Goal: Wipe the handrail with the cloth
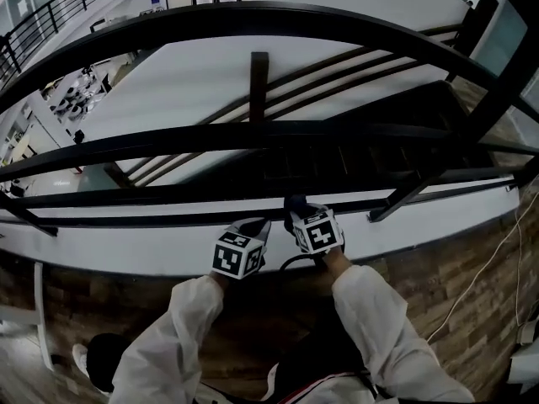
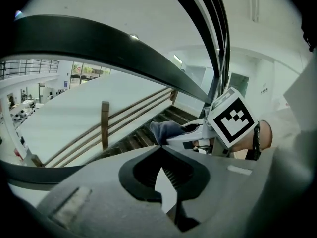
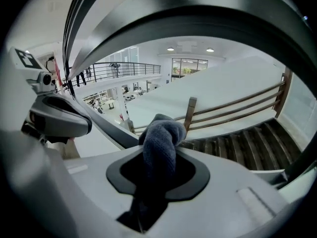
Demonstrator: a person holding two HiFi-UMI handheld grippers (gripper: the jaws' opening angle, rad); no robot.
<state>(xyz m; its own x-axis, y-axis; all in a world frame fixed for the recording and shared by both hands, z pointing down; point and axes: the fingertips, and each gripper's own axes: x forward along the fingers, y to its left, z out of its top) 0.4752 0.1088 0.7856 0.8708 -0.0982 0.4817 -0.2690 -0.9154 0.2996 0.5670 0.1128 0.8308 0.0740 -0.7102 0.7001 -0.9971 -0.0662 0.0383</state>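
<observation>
White sleeves point(image 1: 181, 331) are filling the bottom of the head view, each arm holding its tool out toward the black railing. On the person's right side, the right claw point(image 3: 158, 152) is clamping down on the cloth point(image 3: 161, 133), a dark blue-grey wad that is bulging out past the tips in a rounded knot. Just beside it, the left claw point(image 2: 159, 147) is sitting closed, its tips meeting with nothing pinched between them. From above, the two tools are lying close together, and their marker cubes are nearly touching. Both are pointing at the lower bars point(image 1: 168, 199) of the railing, and the cloth is showing as a dark lump right at those bars. Whether it is actually pressing on a bar I cannot tell. Well above the cloth, the handrail point(image 1: 278, 13) is sweeping across the top of the head view as a broad black curve, and in both gripper views it is arching overhead. Beyond the railing, a staircase point(image 1: 383, 158) with dark wooden steps is dropping away beside a white sloped wall. Under the person, a wooden floor point(image 1: 472, 310) is showing, with a thin white cable point(image 1: 493, 259) trailing across it at the right and a shoe point(image 1: 80, 358) peeking in at the lower left.
</observation>
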